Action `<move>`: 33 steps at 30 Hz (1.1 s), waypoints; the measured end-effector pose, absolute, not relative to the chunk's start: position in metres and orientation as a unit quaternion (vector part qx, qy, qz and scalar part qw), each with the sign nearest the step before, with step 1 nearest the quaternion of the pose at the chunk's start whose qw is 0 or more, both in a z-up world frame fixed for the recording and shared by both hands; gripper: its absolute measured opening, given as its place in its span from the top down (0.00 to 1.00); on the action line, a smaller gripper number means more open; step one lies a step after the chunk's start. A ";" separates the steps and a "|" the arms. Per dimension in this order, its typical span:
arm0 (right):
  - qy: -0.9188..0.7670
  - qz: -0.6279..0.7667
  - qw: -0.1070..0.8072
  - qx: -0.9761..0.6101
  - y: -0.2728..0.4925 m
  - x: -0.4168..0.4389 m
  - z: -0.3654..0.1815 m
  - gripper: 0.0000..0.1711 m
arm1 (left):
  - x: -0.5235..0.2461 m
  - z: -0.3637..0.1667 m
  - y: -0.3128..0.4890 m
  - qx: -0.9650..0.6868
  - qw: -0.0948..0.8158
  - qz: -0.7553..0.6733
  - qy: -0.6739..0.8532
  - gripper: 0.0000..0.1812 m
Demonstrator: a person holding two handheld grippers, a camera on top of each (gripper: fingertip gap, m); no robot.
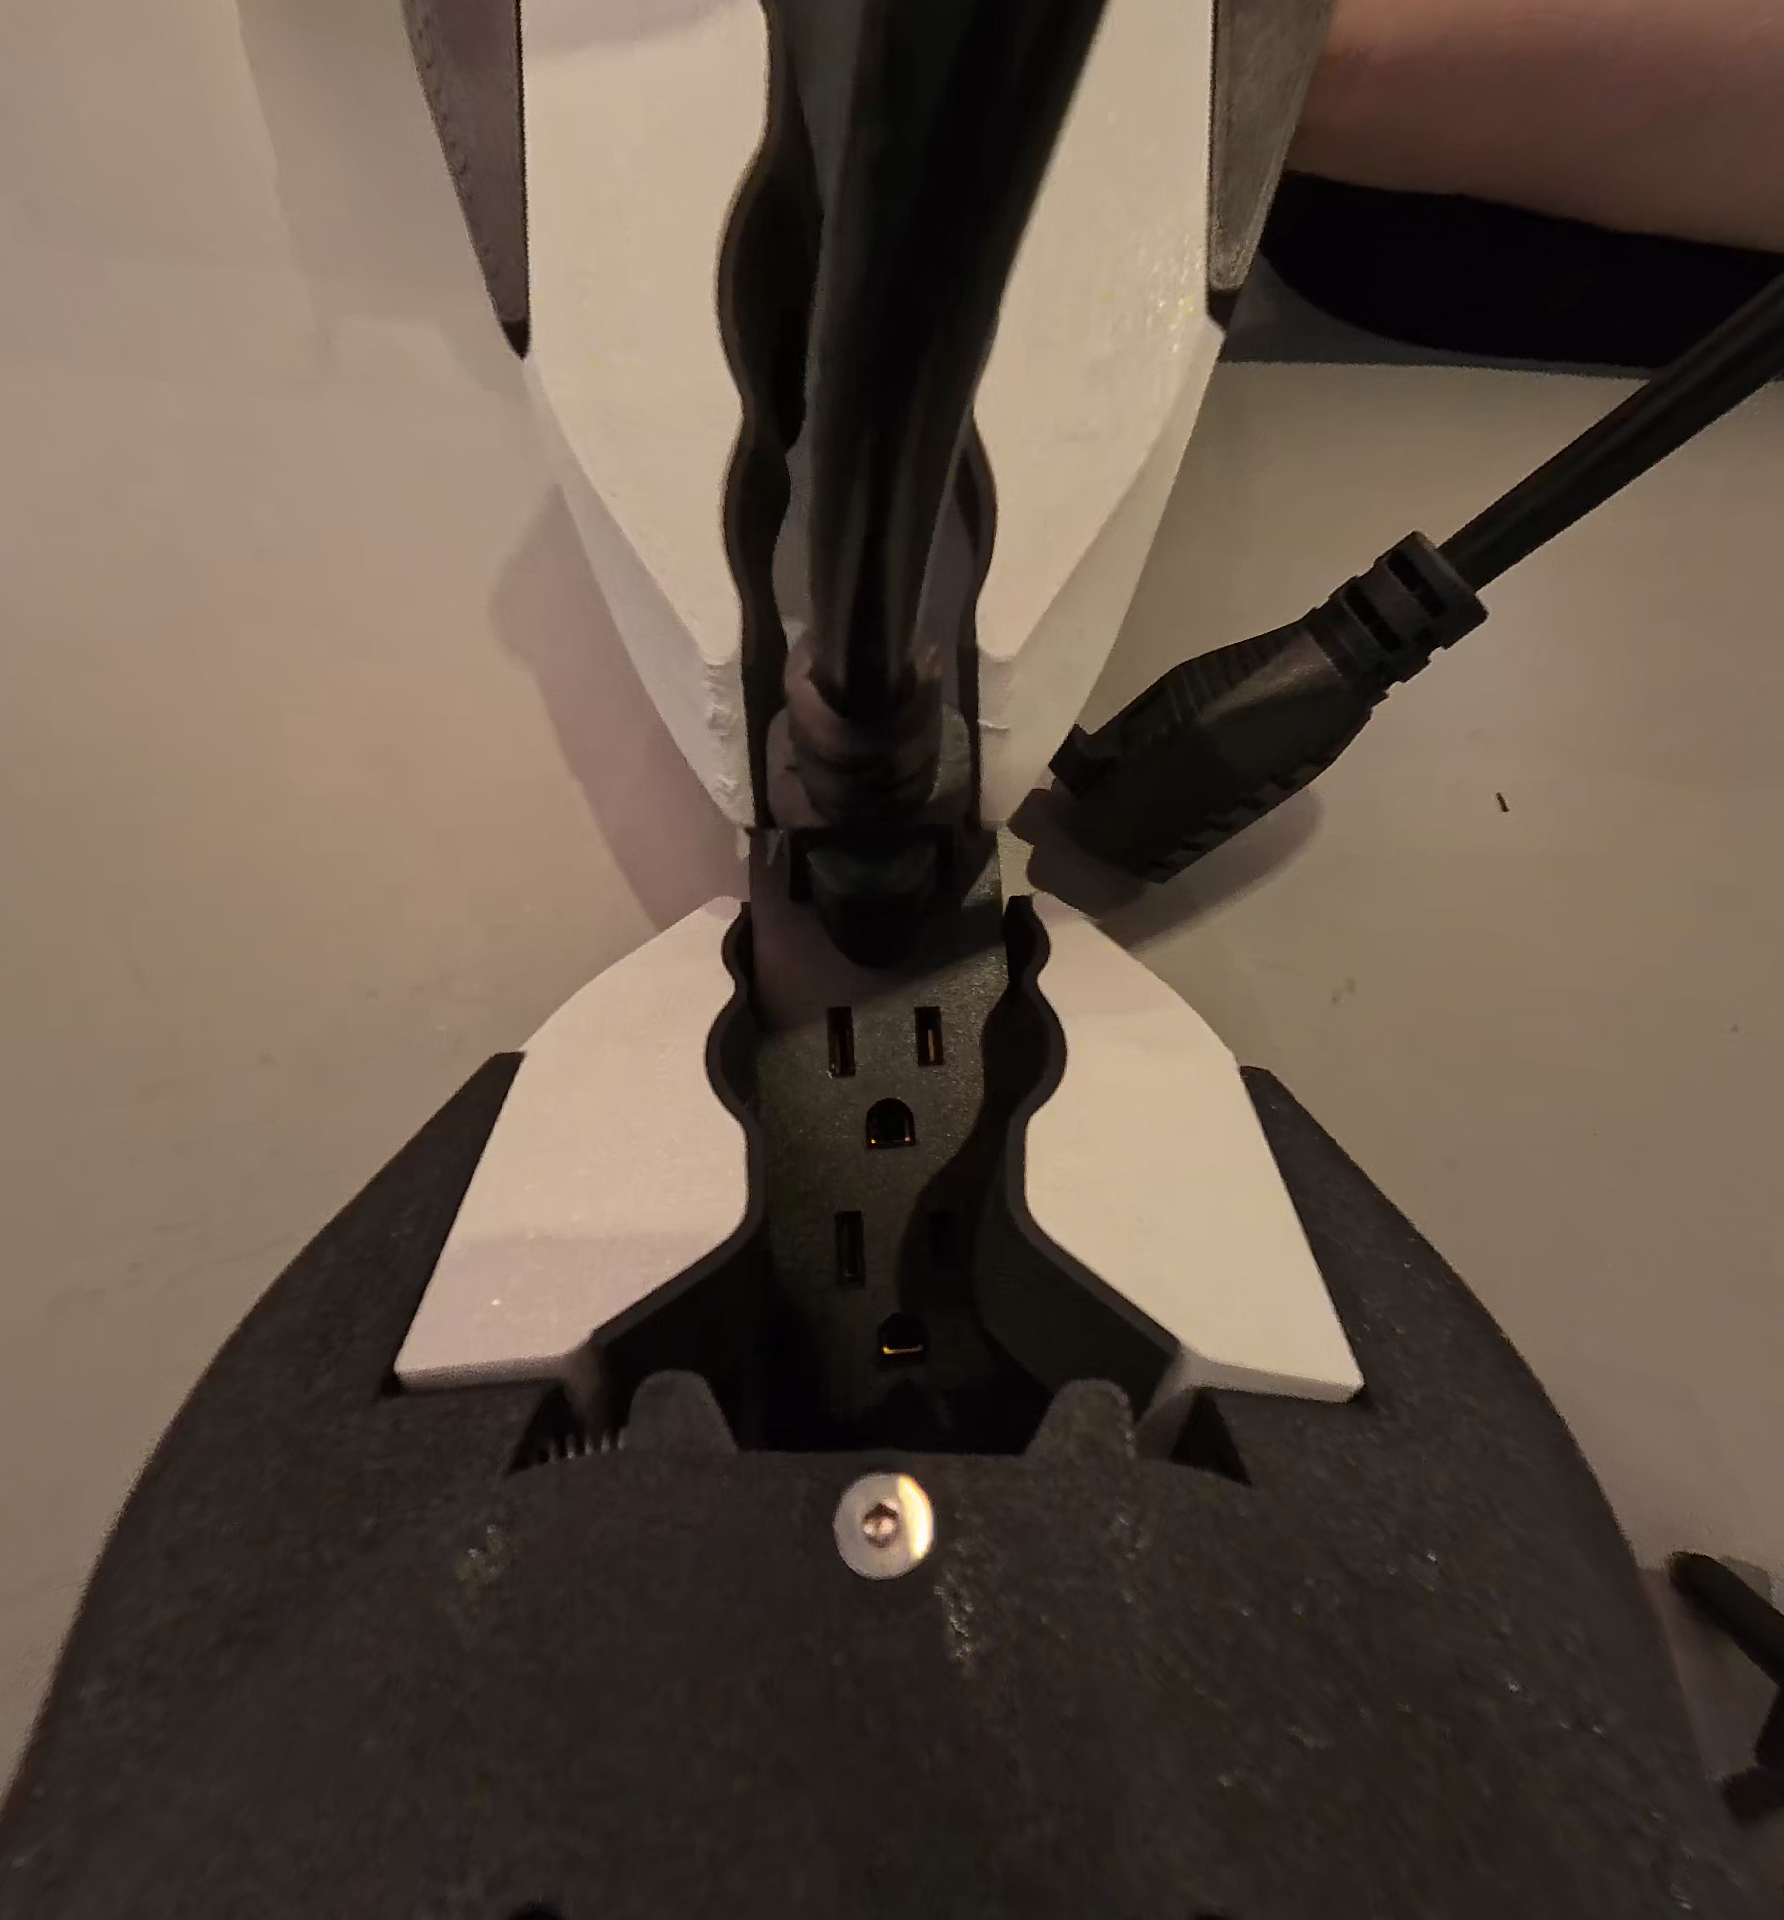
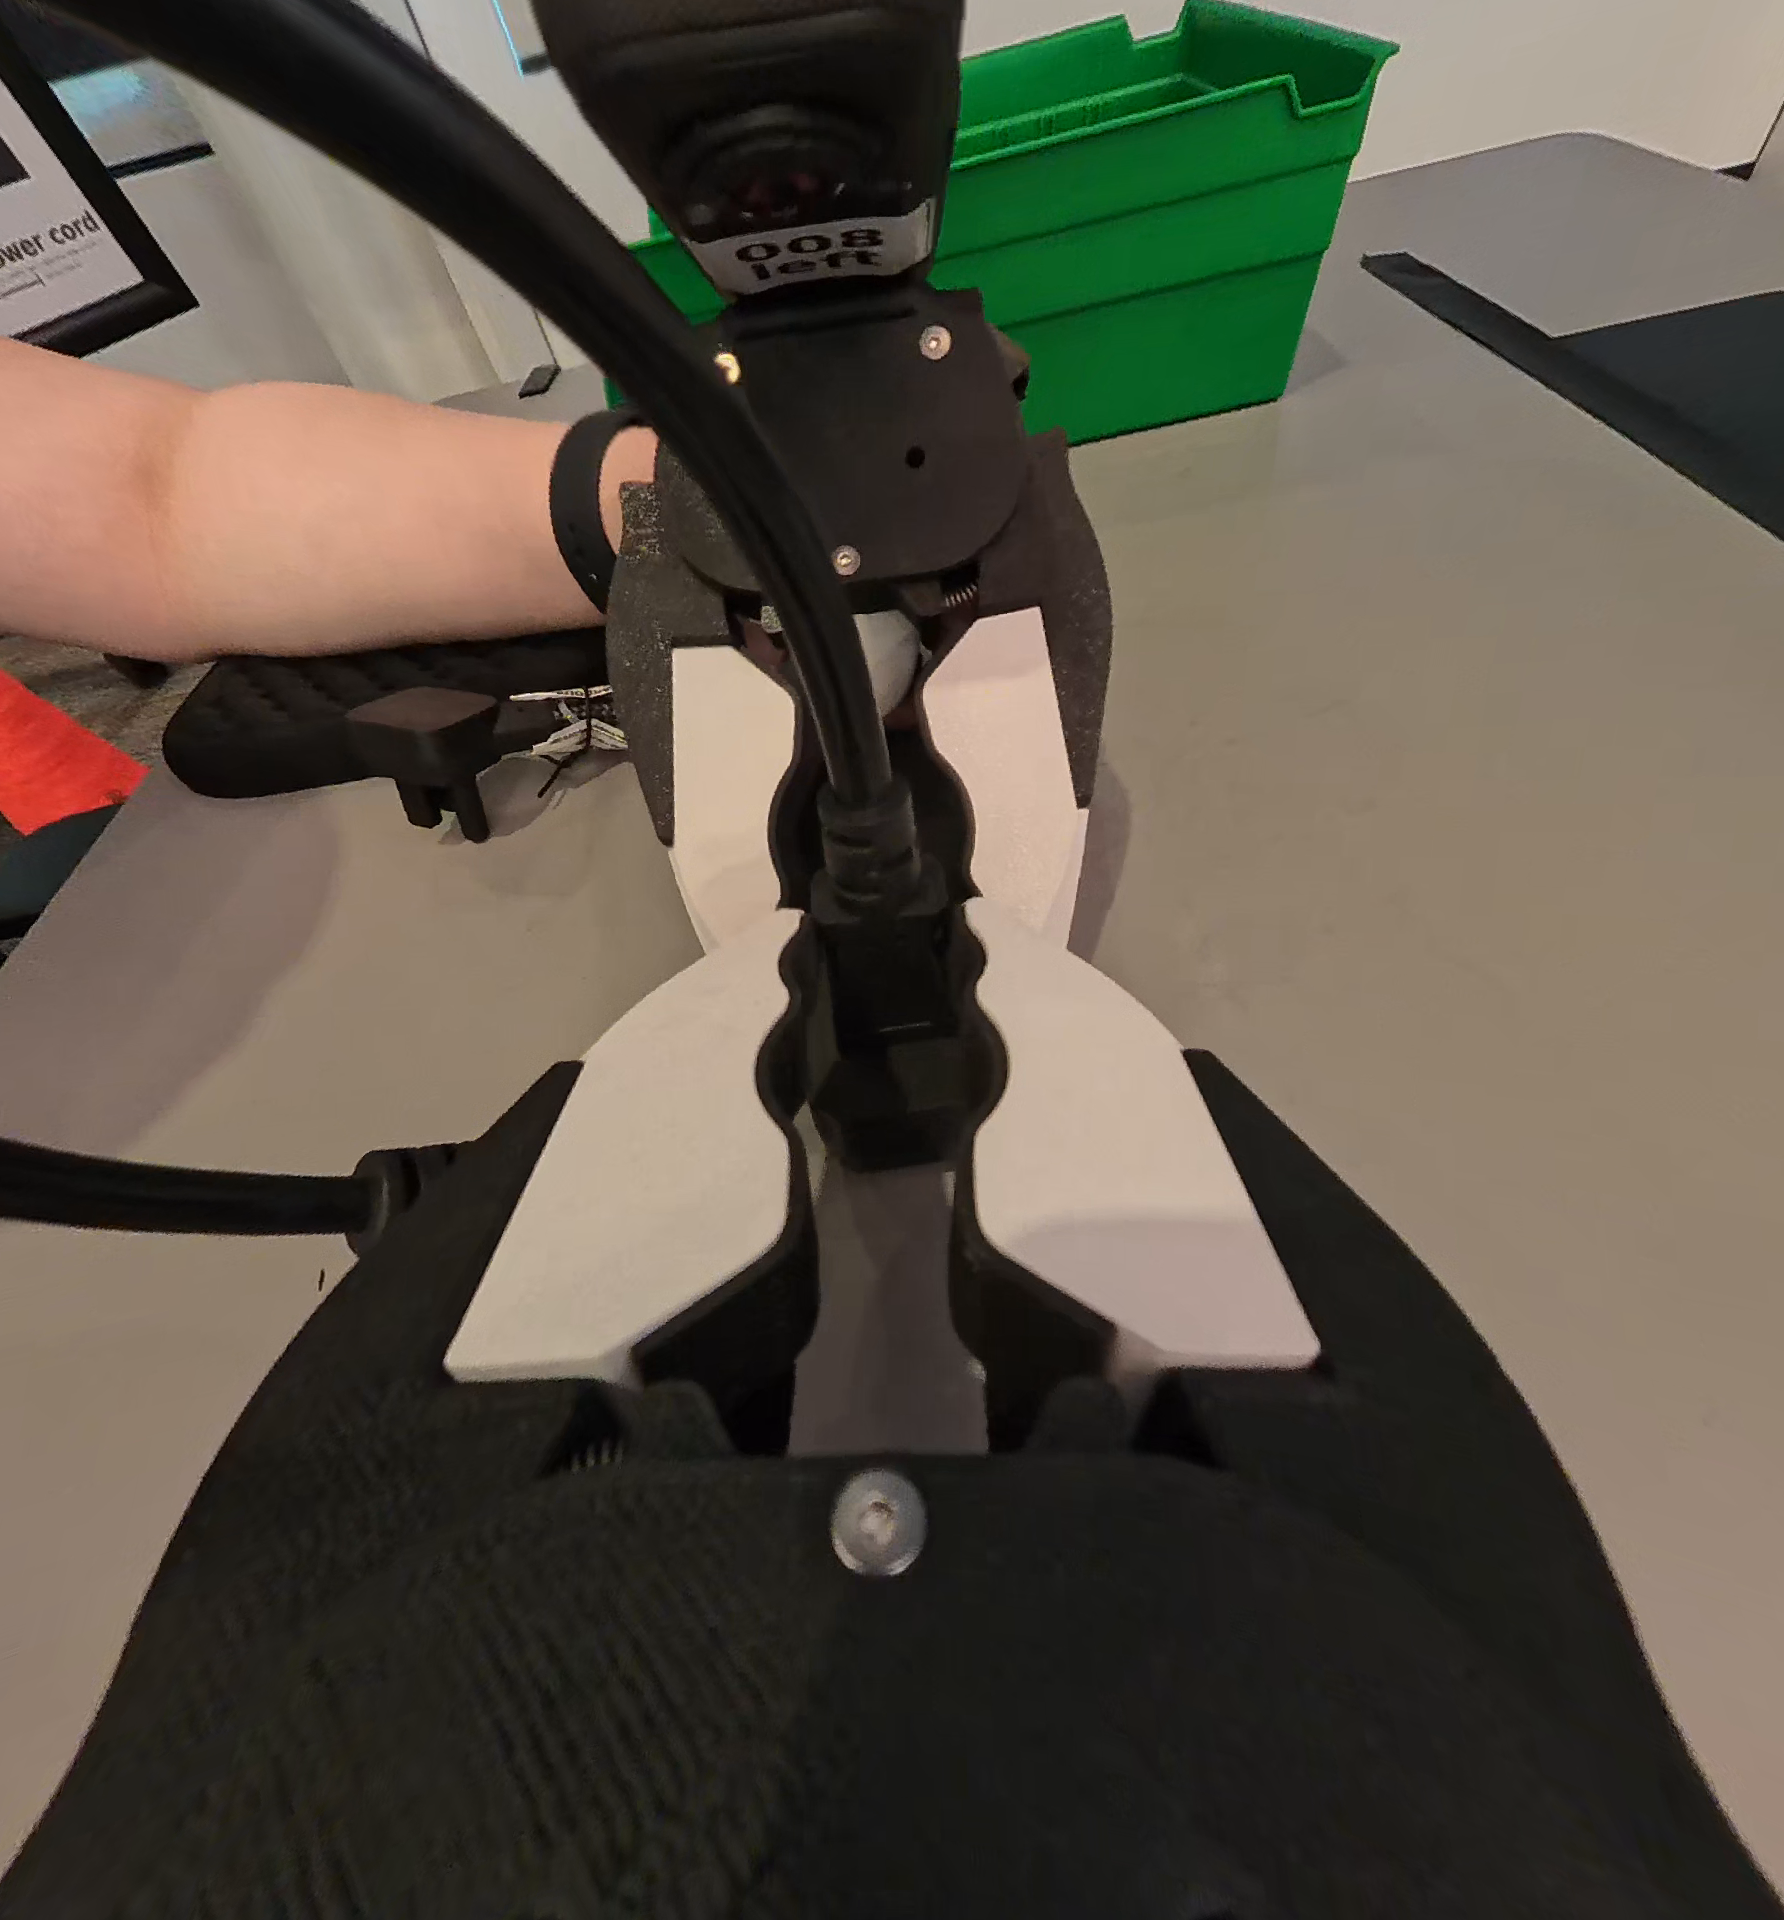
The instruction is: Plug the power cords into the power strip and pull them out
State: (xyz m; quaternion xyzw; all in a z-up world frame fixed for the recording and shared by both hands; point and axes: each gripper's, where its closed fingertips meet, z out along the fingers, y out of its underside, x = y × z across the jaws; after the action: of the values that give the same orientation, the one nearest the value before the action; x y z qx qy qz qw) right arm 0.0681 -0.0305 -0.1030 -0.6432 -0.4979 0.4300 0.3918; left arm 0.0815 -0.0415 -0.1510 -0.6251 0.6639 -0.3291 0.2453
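Between both tongs sits the job: left tongs (image 1: pixel 872 914) clamp the strip (image 1: pixel 867 1143), right tongs (image 2: pixel 883 935) pinch the plug (image 2: pixel 883 997). You'll find it stiff, so grip the rigid body, not the floppy cord (image 2: pixel 555 239).

Dim, warm — fisheye-warped edges

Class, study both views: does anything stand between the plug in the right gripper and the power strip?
Nothing visible does. The plug, clamped in the right gripper, meets the far end of the power strip held by the left gripper. A second plug lies apart on the table beside them.
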 end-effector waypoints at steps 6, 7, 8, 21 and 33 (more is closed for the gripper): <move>-0.496 0.428 0.401 -0.641 -0.030 0.069 -0.101 0.86 | 0.081 -0.149 -0.042 -0.624 0.245 -0.338 0.661 0.75; -0.496 0.424 0.405 -0.640 -0.030 0.069 -0.101 0.86 | 0.081 -0.149 -0.042 -0.623 0.244 -0.340 0.660 0.75; -0.496 0.422 0.409 -0.639 -0.030 0.068 -0.101 0.86 | 0.081 -0.148 -0.043 -0.623 0.244 -0.342 0.660 0.75; -0.467 0.407 0.450 -0.644 -0.027 0.056 -0.094 0.87 | 0.081 -0.146 -0.045 -0.620 0.247 -0.348 0.658 0.73; -0.424 0.443 0.493 -0.618 -0.028 0.047 -0.075 0.87 | 0.082 -0.128 -0.053 -0.594 0.256 -0.414 0.641 0.74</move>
State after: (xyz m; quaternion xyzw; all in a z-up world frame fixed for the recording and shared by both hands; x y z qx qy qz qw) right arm 0.0468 -0.0284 -0.0750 -0.6175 -0.4235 0.4432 0.4927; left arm 0.0817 -0.0528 -0.1275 -0.5936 0.6411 -0.4139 0.2557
